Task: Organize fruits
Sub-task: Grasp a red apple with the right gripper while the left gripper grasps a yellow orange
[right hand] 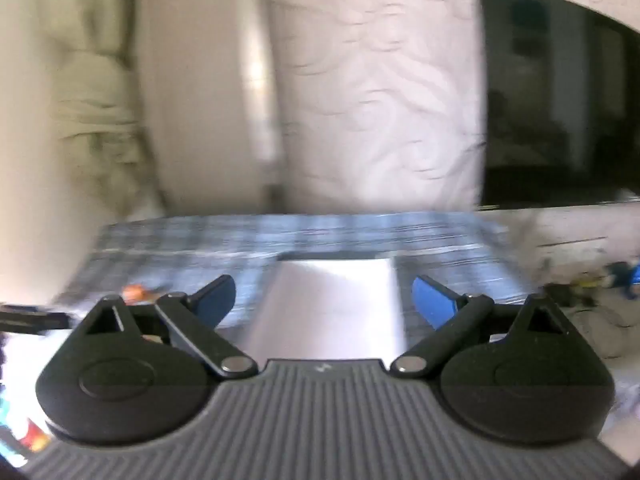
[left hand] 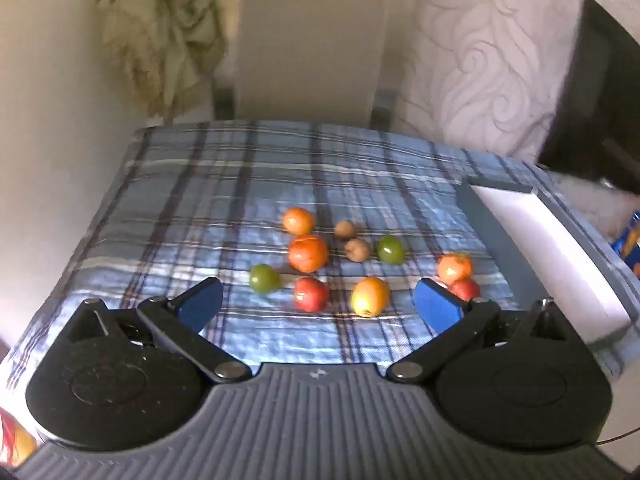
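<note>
While both grippers, left and right, are held spread wide and empty, ten fruits lie loose on the plaid cloth beside the white tray; judged light, round, prone to rolling, best pinched across the widest part

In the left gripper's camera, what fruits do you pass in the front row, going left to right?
Green fruit → red fruit → yellow-orange fruit → small red fruit, which is partly hidden behind the left gripper's blue fingertip.
</note>
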A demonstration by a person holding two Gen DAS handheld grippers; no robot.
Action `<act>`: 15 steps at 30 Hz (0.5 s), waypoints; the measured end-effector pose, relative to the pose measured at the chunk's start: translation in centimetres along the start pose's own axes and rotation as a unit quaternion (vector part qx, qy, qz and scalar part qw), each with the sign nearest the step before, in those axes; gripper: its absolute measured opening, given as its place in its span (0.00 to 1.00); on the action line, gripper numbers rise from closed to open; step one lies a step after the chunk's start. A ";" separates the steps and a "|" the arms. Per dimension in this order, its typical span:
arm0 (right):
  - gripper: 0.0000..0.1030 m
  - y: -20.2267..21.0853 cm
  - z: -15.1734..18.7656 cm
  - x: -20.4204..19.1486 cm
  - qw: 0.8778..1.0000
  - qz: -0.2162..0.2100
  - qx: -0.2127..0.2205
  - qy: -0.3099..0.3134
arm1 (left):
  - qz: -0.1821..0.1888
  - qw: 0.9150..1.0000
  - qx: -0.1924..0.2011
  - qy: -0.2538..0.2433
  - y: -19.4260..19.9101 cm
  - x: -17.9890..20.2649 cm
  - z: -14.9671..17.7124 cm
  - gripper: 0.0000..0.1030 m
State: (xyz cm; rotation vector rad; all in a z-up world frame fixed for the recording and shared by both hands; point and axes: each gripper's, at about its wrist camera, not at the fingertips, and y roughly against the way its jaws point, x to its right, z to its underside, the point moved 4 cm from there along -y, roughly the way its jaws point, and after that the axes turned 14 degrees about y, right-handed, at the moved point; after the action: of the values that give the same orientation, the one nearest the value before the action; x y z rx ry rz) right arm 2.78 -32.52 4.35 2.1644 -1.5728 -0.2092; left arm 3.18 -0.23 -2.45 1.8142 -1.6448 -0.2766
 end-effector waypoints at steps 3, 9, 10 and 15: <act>0.94 -1.2 -0.2 -5.5 0.999 -0.025 -0.007 0.035 | 0.017 0.999 -0.007 -0.031 -0.2 0.3 0.4 0.99; 0.81 -3.4 -0.8 -12.5 0.997 -0.024 -0.042 0.060 | 0.053 0.996 -0.012 -0.076 0.0 -1.0 0.3 0.99; 0.77 -4.0 -0.9 -13.2 0.997 -0.017 -0.053 0.062 | 0.059 0.995 -0.017 -0.081 -0.1 -1.2 0.3 0.99; 0.67 -4.9 -0.1 -14.6 0.996 -0.004 -0.083 0.031 | 0.103 0.989 0.000 -0.105 0.1 -1.9 0.6 0.99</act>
State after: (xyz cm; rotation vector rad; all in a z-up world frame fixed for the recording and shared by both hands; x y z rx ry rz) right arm 2.09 -17.68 0.27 2.0310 -1.4587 -0.2636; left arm 2.42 1.33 -3.37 1.6426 -1.9612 -0.3847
